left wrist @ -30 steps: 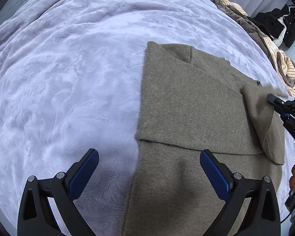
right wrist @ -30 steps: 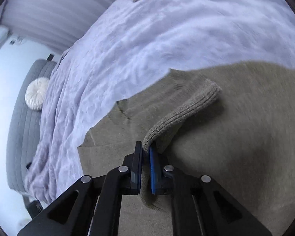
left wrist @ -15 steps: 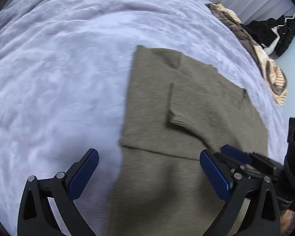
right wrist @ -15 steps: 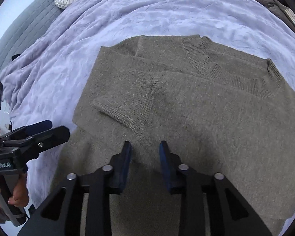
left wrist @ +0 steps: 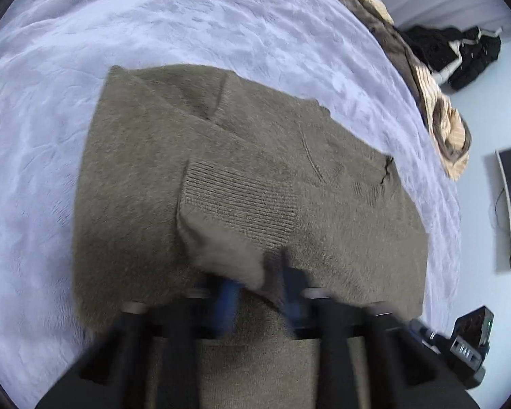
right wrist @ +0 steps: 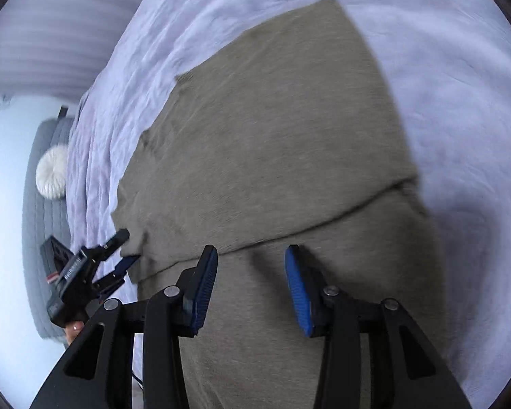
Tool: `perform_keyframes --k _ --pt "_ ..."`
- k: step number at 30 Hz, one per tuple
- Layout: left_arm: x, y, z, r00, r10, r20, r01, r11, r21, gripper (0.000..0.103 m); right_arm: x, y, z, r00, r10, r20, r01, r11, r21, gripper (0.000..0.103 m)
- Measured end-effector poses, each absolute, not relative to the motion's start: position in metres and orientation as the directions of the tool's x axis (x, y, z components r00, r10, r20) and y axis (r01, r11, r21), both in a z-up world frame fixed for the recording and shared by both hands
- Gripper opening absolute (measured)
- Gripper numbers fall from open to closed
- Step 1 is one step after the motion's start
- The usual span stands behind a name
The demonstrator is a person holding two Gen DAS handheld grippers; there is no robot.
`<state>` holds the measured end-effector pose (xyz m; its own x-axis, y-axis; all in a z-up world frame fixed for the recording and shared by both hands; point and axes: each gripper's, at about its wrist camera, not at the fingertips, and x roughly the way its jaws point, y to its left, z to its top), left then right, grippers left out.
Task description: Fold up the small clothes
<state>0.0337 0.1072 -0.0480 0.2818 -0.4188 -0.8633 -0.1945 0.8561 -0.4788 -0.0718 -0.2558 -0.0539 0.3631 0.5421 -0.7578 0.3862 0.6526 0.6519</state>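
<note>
An olive-brown knit sweater lies flat on the lilac bedspread, with both sleeves folded across its body. My left gripper is blurred by motion, its blue pads partly closed around the folded edge of the sleeve cuff. In the right wrist view the left gripper sits at the sweater's left edge with fingers parted. My right gripper is open and empty, just above the sweater's lower half near a fold line.
A heap of brown and striped clothes and a black garment lie at the bed's far right edge. A white round cushion rests by the grey headboard. The bedspread surrounds the sweater.
My right gripper let go of the sleeve, laid it across the sweater's body, opened wider and swung round. My left gripper moved in onto the sweater and narrowed around the cuff edge.
</note>
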Motion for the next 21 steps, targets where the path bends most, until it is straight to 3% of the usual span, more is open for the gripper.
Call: perform_keyframes --k 3,5,6,12,18,21 --pt "0.032 0.102 -0.037 0.303 -0.391 -0.869 -0.155 0.879 -0.45 0.008 -0.076 -0.286 -0.064 0.463 0.515 -0.722 0.478 0.541 0.692 0.045" --pt "0.026 0.101 -0.025 0.332 -0.385 -0.861 -0.127 0.886 -0.446 0.008 -0.074 -0.298 -0.069 0.501 0.481 -0.719 0.526 0.491 0.695 0.024" --pt "0.022 0.102 -0.02 0.344 -0.39 -0.854 -0.118 0.884 -0.452 0.008 -0.071 -0.304 -0.068 0.5 0.472 -0.726 0.533 0.494 0.687 0.006" --pt "0.003 0.099 -0.028 0.327 -0.379 -0.866 -0.094 0.899 -0.428 0.008 -0.061 -0.292 -0.03 0.453 0.421 -0.786 0.307 0.754 0.581 0.006" --pt "-0.011 0.103 -0.046 0.298 -0.355 -0.886 -0.119 0.907 -0.403 0.009 -0.065 -0.311 -0.065 0.387 0.426 -0.818 0.325 0.767 0.553 0.006" --pt "-0.018 0.113 -0.039 0.31 -0.254 -0.916 -0.148 0.939 -0.31 0.051 -0.067 -0.31 -0.063 0.391 0.418 -0.82 0.31 0.779 0.545 0.006"
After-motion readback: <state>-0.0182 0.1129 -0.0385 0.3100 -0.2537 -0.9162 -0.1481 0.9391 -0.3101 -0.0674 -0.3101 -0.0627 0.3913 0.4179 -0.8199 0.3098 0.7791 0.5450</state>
